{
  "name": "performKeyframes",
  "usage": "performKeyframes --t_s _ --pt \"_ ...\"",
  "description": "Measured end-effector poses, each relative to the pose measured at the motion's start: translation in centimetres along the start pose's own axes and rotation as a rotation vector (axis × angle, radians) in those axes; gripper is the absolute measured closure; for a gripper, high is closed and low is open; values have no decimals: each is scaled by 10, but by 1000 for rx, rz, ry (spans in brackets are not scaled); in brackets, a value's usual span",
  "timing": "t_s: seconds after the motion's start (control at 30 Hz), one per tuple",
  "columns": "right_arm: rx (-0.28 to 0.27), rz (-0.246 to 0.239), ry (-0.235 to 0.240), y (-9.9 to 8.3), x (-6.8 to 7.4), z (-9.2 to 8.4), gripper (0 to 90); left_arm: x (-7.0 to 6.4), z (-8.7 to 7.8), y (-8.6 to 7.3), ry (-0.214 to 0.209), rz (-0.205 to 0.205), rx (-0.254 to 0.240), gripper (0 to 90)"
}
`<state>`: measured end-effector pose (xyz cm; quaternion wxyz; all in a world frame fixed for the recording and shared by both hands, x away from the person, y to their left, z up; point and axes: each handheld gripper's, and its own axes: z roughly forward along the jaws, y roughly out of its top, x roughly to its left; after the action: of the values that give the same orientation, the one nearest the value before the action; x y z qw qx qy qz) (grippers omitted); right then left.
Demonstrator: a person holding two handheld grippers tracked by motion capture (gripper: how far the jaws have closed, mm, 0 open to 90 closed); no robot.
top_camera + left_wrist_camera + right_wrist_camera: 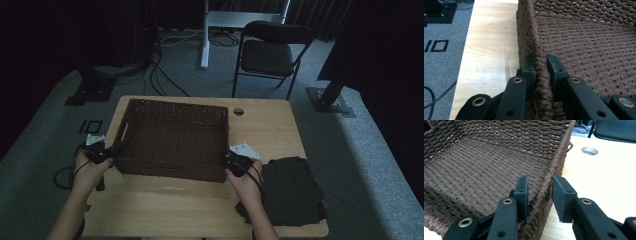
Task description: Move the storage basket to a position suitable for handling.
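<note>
While a person's two hands reach in from the near edge, a dark brown woven basket (172, 140) rests on the light wooden table (200, 205), nearer its left side; the woven floor of the basket is bare, with nothing lying in it. A handle slot is cut into its left wall. Left gripper (539, 65), left gripper view: the jaws straddle the braided rim of the basket's left wall near the near corner, one jaw outside over the table, one inside over the woven floor, both pressed close against the rim so that it is pinched between them. Right gripper (540, 188), right gripper view: the jaws straddle the rim of the right wall near the near corner; the inner jaw lies against the weave, while the outer jaw stands a little apart from the wall with a gap of table showing, so these jaws are partly open around the rim and not closed on it. High view: the left hand (90, 170) sits at the basket's near left corner and the right hand (245, 180) at its near right corner, forearms angled inward from the bottom edge. A folded dark cloth (292, 190) lies on the table just right of the right hand, apart from the basket. A round cable hole (238, 111) pierces the table beyond the basket's far right corner, and a black folding chair (270, 52) stands on the grey carpet behind the table
</note>
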<state>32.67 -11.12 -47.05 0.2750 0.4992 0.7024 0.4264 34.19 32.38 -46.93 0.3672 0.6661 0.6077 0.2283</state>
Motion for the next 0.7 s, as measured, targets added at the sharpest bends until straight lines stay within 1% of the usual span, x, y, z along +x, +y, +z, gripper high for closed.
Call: performKeyframes --t_s 0.07,0.1,0.27,0.3,0.33,0.37,0.4,0.43,0.47,0.5,0.53,0.57,0.67,0.7 --pt "2 3 6 -1 1 -1 668 0 -3 -2 -2 -6 -1 791" --pt "-3 -4 7 -2 1 -1 672 1 -7 -5 -5 -11 0 791" --pt "0 -17 10 -2 4 -3 674 1 -13 -10 2 -8 4 790" --pt "-3 -12 22 -4 5 -5 675 2 -18 -14 -7 -14 6 789" --pt "-3 -12 22 -4 5 -5 675 2 -18 -14 -7 -14 6 788" --pt "-6 2 36 -5 5 -6 677 2 -23 -18 -11 -11 5 786" --pt "-6 2 36 -5 5 -6 677 2 -23 -18 -11 -11 5 783" --pt "-4 0 37 -5 6 -7 682 3 -27 -21 -12 16 6 777" --pt "-4 0 37 -5 6 -7 682 3 -27 -21 -12 16 6 786" --pt "-10 -21 24 -7 9 -8 709 6 -30 -23 -33 8 5 785" --pt "-10 -21 24 -7 9 -8 709 6 -30 -23 -33 8 5 785" --pt "-17 -29 14 -8 12 -9 711 7 -32 -24 -34 14 8 784" --pt "-9 -34 16 -8 14 -10 710 7 -33 -25 -23 18 12 789" --pt "-4 -25 27 -8 15 -12 707 8 -34 -25 -15 18 9 792"
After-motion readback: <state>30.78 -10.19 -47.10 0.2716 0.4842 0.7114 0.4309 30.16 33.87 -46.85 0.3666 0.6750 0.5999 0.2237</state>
